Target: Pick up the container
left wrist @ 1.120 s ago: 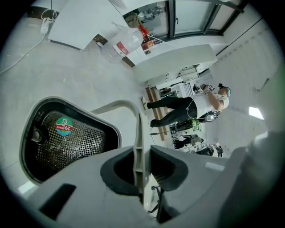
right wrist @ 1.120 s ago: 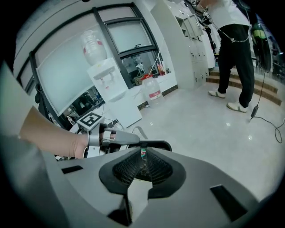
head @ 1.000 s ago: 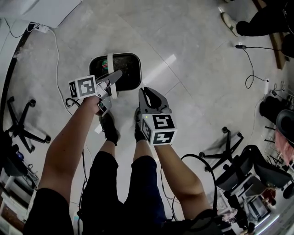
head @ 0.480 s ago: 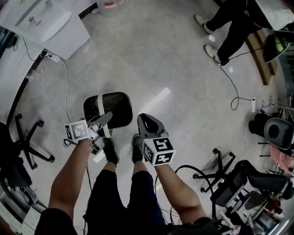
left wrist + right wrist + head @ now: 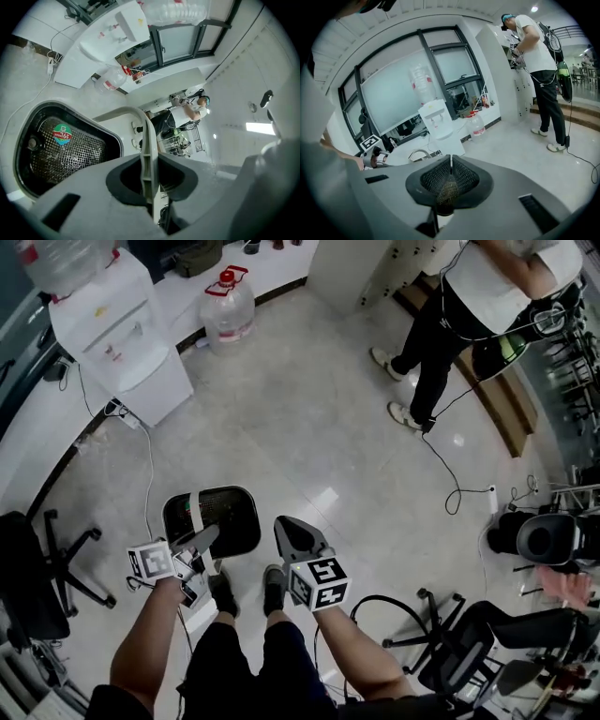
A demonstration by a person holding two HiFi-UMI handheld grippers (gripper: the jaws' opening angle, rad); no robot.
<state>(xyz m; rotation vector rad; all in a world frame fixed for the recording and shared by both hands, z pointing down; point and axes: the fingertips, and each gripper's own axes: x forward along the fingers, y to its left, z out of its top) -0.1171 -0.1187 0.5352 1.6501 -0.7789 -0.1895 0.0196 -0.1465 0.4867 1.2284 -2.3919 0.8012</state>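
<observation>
The head view is looking steeply down from high above the floor [image 5: 309, 427]. The left gripper view is closely facing the basket [image 5: 79, 159]. The right gripper view is looking level, sharing the water dispenser [image 5: 436, 119] with the head view's upper left.

Container [image 5: 239, 512]: near left rim hidden behind left gripper [image 5: 208, 535]. Handle [image 5: 144, 140]: lower end lost between the closed jaws in the left gripper view. Round sticker [image 5: 62, 133]: print too small to read. Standing person [image 5: 497, 287], far right: head cut by top edge. Chair [image 5: 28, 582]: cut by left edge.
</observation>
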